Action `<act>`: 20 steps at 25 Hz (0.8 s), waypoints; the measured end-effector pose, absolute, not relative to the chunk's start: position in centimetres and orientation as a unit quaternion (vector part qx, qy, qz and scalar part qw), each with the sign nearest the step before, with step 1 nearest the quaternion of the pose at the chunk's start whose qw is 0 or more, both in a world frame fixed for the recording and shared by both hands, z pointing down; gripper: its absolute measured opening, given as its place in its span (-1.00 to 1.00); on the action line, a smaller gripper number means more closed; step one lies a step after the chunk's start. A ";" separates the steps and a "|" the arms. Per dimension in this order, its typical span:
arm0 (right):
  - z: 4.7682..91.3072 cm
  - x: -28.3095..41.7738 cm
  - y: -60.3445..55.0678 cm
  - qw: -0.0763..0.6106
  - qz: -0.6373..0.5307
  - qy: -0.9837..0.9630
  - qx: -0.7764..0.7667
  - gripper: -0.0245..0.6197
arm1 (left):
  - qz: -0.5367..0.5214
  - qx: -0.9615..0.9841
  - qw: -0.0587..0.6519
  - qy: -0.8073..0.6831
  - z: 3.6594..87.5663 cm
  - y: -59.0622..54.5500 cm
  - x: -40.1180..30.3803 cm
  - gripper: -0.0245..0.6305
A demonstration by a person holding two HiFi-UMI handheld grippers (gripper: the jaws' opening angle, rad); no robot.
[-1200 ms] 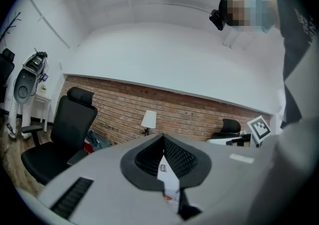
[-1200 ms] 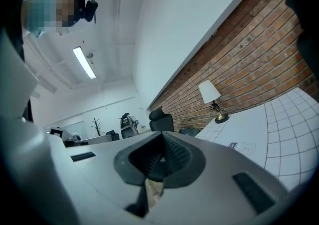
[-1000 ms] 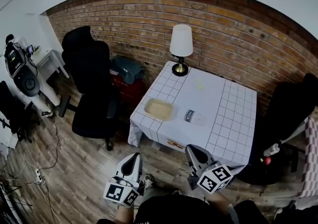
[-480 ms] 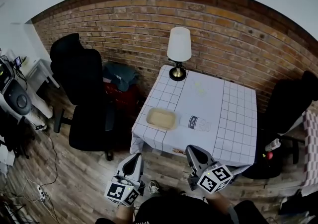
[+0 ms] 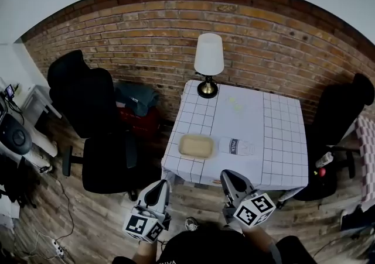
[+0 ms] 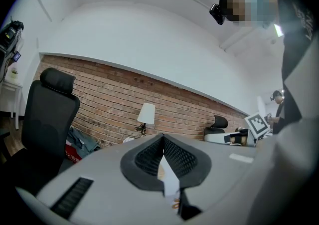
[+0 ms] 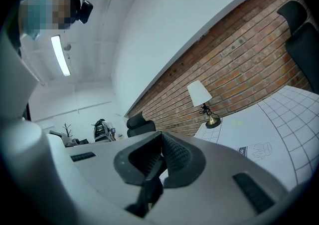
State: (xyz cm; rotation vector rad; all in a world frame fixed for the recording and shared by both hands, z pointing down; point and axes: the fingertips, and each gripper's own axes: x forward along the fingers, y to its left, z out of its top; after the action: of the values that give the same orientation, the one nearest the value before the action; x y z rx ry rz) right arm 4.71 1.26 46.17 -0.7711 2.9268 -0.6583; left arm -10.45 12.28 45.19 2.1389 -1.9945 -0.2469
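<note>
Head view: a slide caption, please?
Left gripper and right gripper, shut, before a white checked table bearing a white-shaded brass lamp.

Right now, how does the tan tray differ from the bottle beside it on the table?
The tan tray is opaque, rectangular and sits flat, open side up; the bottle looks clear with a dark label and lies on its side. Both rest side by side on the checked table.
</note>
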 end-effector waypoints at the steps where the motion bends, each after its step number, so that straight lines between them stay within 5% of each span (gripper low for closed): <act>1: 46.2 4.4 1.3 0.023 -0.213 0.943 -0.256 -0.91 | -0.084 0.729 0.104 -0.671 45.2 12.1 -10.9 -0.90; 20: 46.7 3.4 -4.6 0.026 -0.218 0.928 -0.301 -0.91 | -0.087 0.757 0.126 -0.636 45.9 4.8 -12.9 -0.90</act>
State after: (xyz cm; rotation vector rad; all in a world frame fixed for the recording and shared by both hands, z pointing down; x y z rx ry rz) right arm 3.38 -4.60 46.66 -0.9307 2.8689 -0.6726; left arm -12.88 4.81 45.94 2.2038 -1.8509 -0.2533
